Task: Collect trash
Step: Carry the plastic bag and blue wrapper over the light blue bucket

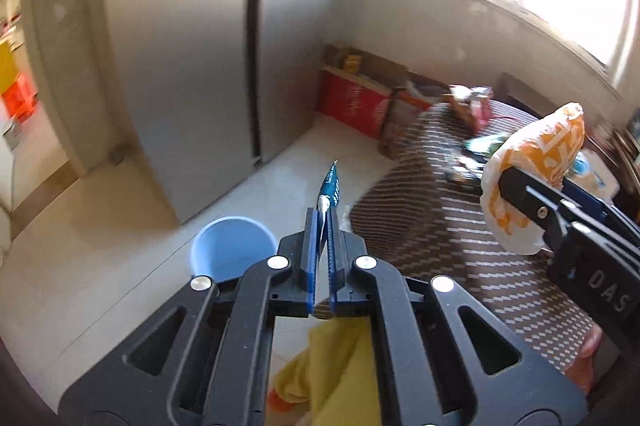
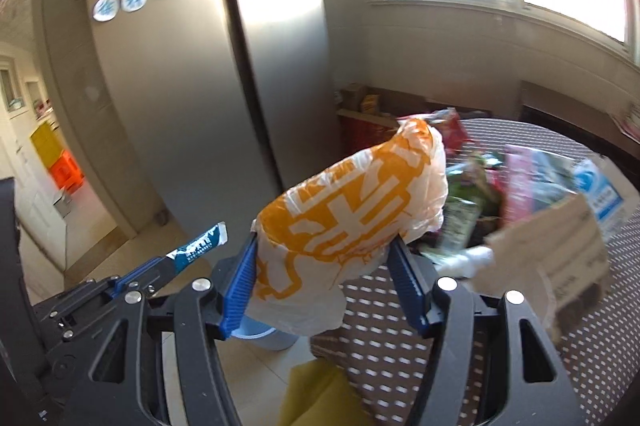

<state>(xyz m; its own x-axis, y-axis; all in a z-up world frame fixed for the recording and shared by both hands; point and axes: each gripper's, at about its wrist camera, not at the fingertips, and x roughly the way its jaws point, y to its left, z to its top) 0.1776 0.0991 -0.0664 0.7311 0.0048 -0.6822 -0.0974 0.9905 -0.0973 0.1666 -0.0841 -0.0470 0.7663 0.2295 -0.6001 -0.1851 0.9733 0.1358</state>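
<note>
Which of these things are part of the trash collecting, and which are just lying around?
Part of the job:
- slim blue foil sachet, pinched in the left gripper
- crumpled orange-and-white plastic bag, held by the right gripper
- round light-blue plastic bin on the floor
- heap of colourful wrappers on the table

Just lying about:
- grey fridge
- red cardboard boxes

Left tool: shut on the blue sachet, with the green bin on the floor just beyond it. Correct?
Not quite: the bin is light blue, not green, per the left wrist view. The left tool is indeed shut on the blue sachet.
</note>
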